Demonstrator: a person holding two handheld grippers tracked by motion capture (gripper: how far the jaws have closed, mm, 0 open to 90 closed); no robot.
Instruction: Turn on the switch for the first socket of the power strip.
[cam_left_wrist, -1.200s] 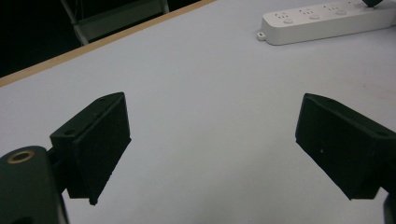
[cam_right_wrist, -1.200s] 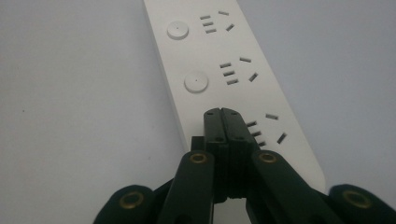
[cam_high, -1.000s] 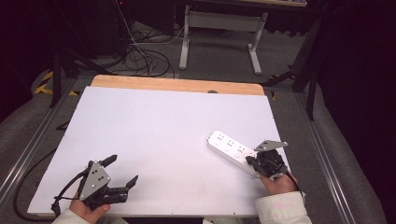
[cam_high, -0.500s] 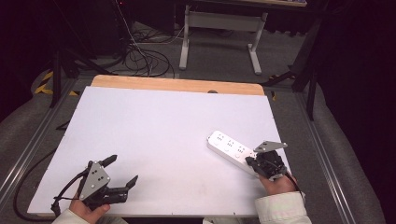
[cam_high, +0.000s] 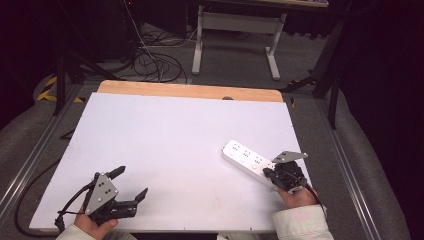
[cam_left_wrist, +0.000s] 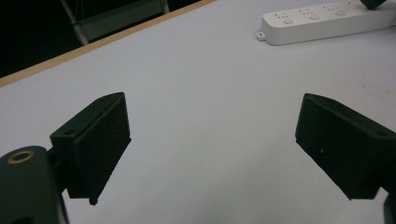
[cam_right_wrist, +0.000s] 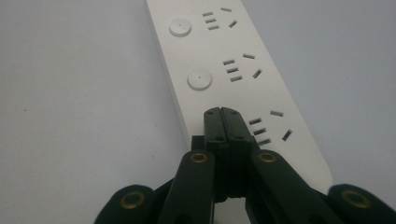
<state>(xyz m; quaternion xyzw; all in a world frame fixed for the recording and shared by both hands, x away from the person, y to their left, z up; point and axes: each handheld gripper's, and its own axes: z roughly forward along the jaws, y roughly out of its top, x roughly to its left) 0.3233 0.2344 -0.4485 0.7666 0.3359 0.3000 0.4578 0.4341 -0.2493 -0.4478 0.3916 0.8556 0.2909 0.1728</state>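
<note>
in the high view, the white power strip (cam_high: 248, 161) lies slantwise at the lower right of the white table (cam_high: 170, 135). the right gripper (cam_high: 280, 176) rests on its near end, jaws pressed together with nothing between them. the left gripper (cam_high: 131, 186) sits at the lower left, jaws spread wide and empty.

in the left gripper view, the strip (cam_left_wrist: 327, 21) is at the upper right, well beyond the parted jaws.

in the right gripper view, the closed tips (cam_right_wrist: 222, 114) sit over the strip's (cam_right_wrist: 219, 51) nearest button; whether they touch it i cannot tell.
</note>
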